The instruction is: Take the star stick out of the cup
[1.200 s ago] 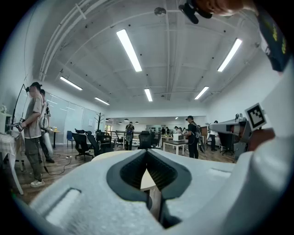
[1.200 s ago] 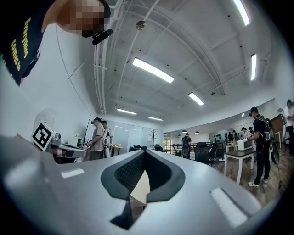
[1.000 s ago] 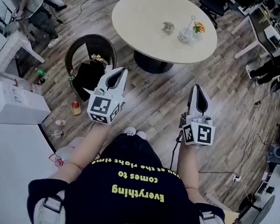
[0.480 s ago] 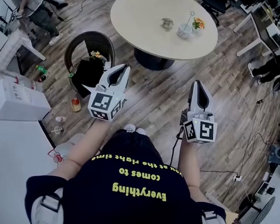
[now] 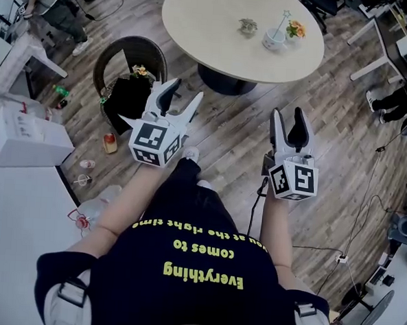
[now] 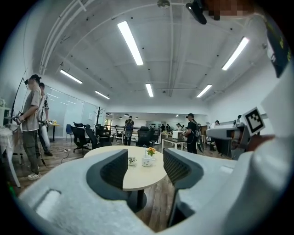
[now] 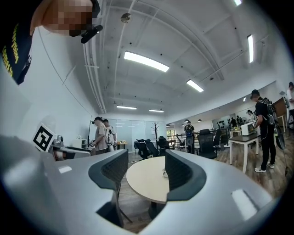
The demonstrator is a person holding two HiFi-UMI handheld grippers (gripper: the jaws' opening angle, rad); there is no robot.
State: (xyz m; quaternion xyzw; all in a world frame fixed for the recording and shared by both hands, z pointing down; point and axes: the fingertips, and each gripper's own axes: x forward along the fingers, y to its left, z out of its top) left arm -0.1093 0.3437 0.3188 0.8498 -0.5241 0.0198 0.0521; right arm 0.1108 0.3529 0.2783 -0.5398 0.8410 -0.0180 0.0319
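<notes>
A white cup [image 5: 273, 39] stands on the far side of the round beige table [image 5: 218, 35]. The thin star stick [image 5: 282, 22] leans out of it. In the left gripper view the cup [image 6: 147, 161] and stick [image 6: 144, 150] show far off between the jaws. My left gripper [image 5: 182, 99] is held over the wooden floor, well short of the table. Its jaws are opening with nothing between them. My right gripper [image 5: 287, 119] hangs beside it, jaws likewise opening and empty. The right gripper view has the table [image 7: 142, 179] ahead.
A small orange flower pot [image 5: 294, 28] and a little green plant [image 5: 248, 25] sit by the cup. A dark round chair [image 5: 129, 85] stands left of the table. A white box [image 5: 19, 144] lies at left. Cables cross the floor [image 5: 366, 196]. People stand around the room.
Both grippers' jaws were shut and now stand apart. The person has stepped a little forward, one foot now showing ahead.
</notes>
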